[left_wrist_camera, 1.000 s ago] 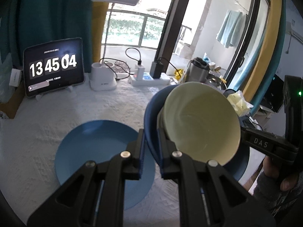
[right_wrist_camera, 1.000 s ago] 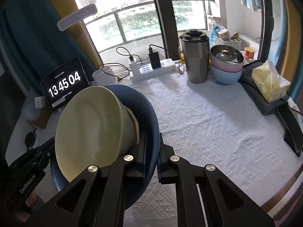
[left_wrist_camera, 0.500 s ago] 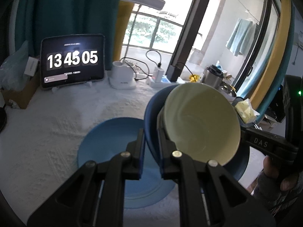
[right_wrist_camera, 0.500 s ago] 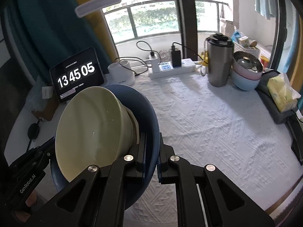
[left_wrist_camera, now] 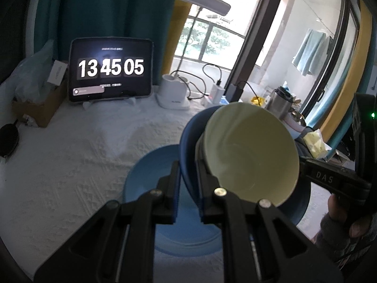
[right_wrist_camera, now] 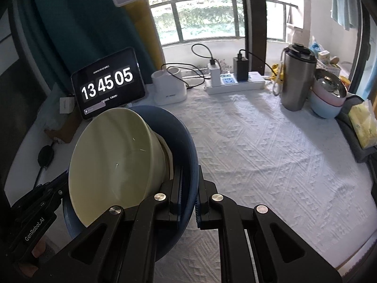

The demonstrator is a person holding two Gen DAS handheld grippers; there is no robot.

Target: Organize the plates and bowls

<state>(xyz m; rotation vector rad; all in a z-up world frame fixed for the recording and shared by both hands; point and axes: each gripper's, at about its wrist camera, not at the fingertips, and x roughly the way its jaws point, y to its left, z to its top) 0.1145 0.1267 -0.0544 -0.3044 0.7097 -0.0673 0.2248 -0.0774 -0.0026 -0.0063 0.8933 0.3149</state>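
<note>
1. The dark blue round plate (left_wrist_camera: 188, 141) is held up off the table, tipped nearly on edge, with a pale cream ceramic bowl (left_wrist_camera: 249, 155) resting against its face; the bowl's opening faces right in the left wrist view and left in the right wrist view.
2. The left gripper (left_wrist_camera: 187, 188) is clamped on the dark blue plate's rim, one finger on each face. The right gripper (right_wrist_camera: 188, 191) is clamped on the rim on the other side, and the bowl's foot lies just beside its inner finger.
3. A second, lighter blue round plate (left_wrist_camera: 150, 176) lies flat on the white textured tablecloth (right_wrist_camera: 271, 153), below the held plate and partly hidden by it and by the left gripper's fingers.
4. The bowl hides much of the held plate's face in both views. How the bowl stays against the plate cannot be made out.
5. Along the far edge of the table, from left to right in the right wrist view: a black tablet showing 13 45 05 (right_wrist_camera: 108, 83), a white desk lamp base (right_wrist_camera: 168, 89), a white power strip with chargers (right_wrist_camera: 235, 81), a steel lidded tumbler (right_wrist_camera: 297, 80), stacked pink and pale blue bowls (right_wrist_camera: 327, 99) and a yellow tissue pack (right_wrist_camera: 362, 122).
6. Those far things stand well apart from the held plate.
</note>
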